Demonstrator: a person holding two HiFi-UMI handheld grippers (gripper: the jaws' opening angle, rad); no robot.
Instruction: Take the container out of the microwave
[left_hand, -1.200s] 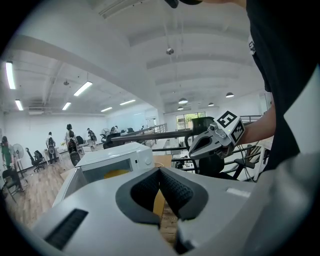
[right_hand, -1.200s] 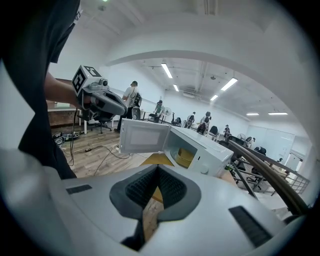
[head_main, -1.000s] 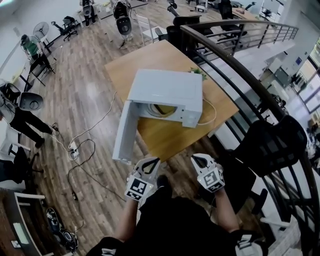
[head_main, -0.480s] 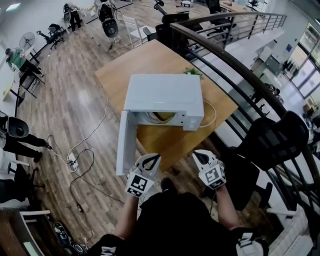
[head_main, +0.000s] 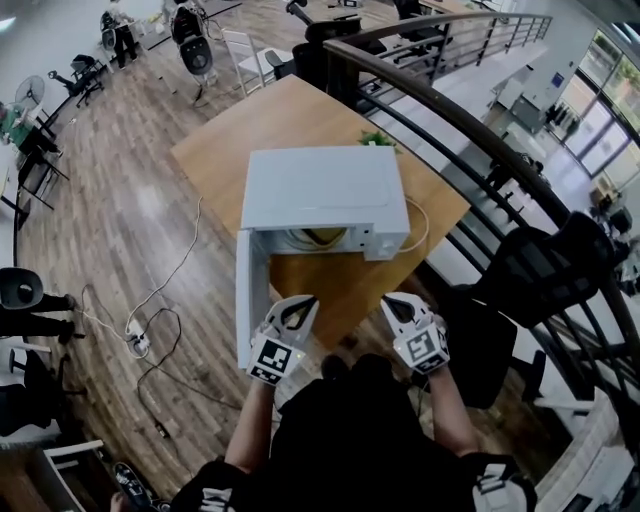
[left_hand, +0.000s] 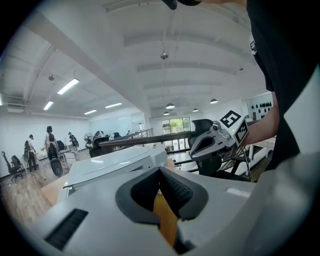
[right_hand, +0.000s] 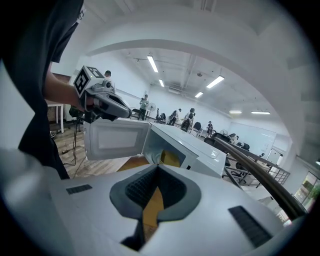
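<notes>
Both grippers hang in front of the person, short of the table. The left gripper (head_main: 297, 308) and right gripper (head_main: 398, 305) each have their jaws pressed together on nothing. Beyond them the microwave (head_main: 325, 190) stands on the wooden table (head_main: 225, 140), its door (head_main: 250, 290) swung open. The yellow container (head_main: 325, 238) sits inside the cavity.

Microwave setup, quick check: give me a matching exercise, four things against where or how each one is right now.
1 door
2 container
3 cord
4 left gripper

a inside the microwave
b shut and empty
c swung open
d on the table, beside the microwave

Pairs: 1-c, 2-a, 3-d, 4-b
</notes>
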